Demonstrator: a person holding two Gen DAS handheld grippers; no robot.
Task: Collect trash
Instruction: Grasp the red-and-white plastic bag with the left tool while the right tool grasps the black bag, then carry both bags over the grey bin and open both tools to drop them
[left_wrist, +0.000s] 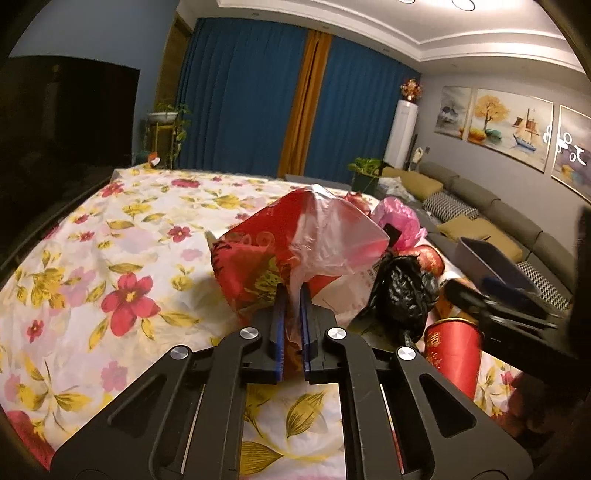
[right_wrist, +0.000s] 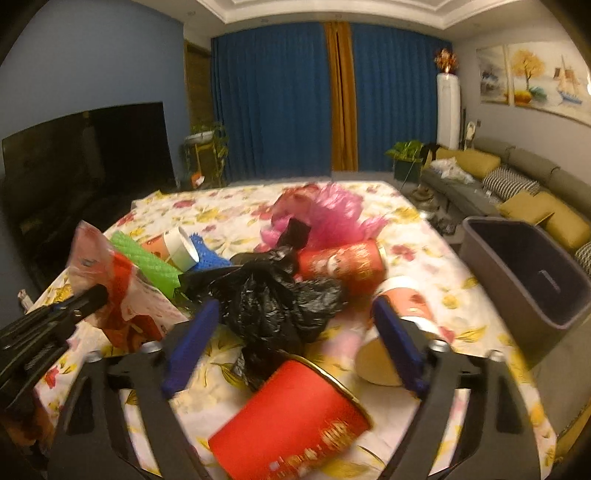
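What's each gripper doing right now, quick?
Left gripper: closed on the red-and-clear plastic bag.
Right gripper: open, holding nothing, above the black bag.

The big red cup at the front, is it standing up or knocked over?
Knocked over. The red cup lies on its side on the flowery tablecloth, its gold rim facing sideways.

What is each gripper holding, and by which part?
The left gripper pinches the clear-and-red plastic bag by its thin clear edge. The right gripper is open, holding nothing.
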